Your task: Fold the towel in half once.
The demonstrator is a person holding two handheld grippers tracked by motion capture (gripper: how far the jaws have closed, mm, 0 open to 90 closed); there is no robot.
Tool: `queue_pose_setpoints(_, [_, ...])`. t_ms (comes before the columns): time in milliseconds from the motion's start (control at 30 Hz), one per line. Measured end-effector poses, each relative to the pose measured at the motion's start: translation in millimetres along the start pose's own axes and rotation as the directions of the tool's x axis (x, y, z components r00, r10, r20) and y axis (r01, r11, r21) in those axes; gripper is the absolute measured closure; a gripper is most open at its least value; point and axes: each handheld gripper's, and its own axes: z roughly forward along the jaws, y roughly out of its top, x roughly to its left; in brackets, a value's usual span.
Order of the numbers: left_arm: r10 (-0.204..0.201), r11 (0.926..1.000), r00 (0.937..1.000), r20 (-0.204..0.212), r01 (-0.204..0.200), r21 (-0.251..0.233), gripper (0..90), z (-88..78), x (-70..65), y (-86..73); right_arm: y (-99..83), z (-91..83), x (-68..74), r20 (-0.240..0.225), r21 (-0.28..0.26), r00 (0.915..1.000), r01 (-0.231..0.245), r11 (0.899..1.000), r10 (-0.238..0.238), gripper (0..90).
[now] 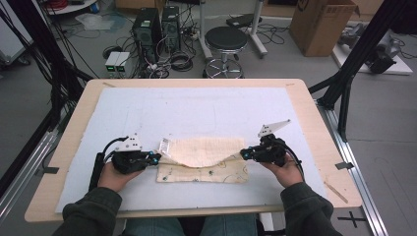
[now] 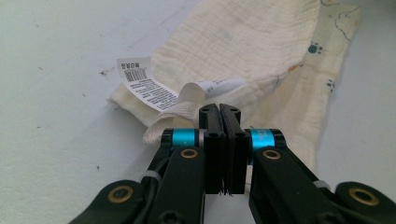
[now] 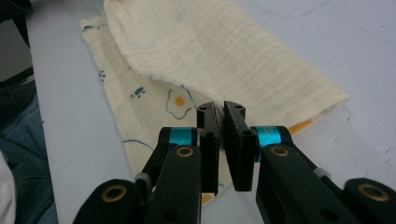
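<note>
Each hand-held gripper, left point(image 1: 156, 158) and right point(image 1: 243, 155), is clamped on an end of the cream muslin cloth with printed paw and egg motifs point(image 1: 206, 156), presumably to fold its upper layer evenly on the white tabletop point(image 1: 196, 105); its white care label point(image 2: 144, 84) carries a barcode and illegibly small print.

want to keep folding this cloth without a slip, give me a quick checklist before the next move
1. Left gripper jaws shut on the cloth corner: ok.
2. Right gripper jaws pinching the other corner: cannot tell, fabric between them is hidden.
3. Both ends lifted evenly: ok, only the middle sags.
4. Care label free of the jaws: ok.
5. White mat beyond the cloth bare: ok.
</note>
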Motion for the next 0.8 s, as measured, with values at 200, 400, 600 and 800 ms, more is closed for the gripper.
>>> queue_pose_setpoints(200, [-0.01,0.9999,0.9999,0.009,0.01,0.009,87.9,0.3,-5.2,-12.9,-5.2,-1.4,4.3,0.007,0.0,0.9999,0.013,1.0,-0.013,84.8])
queue_pose_setpoints(400, [0.0,1.0,0.9998,0.02,0.0,0.009,87.8,-0.5,-7.6,-14.5,-8.0,-1.4,10.5,0.013,0.008,0.9997,0.021,1.0,-0.021,84.7])
queue_pose_setpoints(600, [0.014,0.9999,0.9996,0.025,-0.014,-0.001,87.8,-3.5,-9.6,-14.4,-10.0,-4.3,14.6,0.017,-0.005,0.9992,0.036,0.999,-0.036,84.7])
queue_pose_setpoints(800, [0.009,0.9998,0.9994,0.034,-0.008,-0.02,87.8,-8.5,-11.2,-14.6,-11.3,-7.1,17.9,0.013,-0.003,0.9992,0.037,0.999,-0.037,84.6])
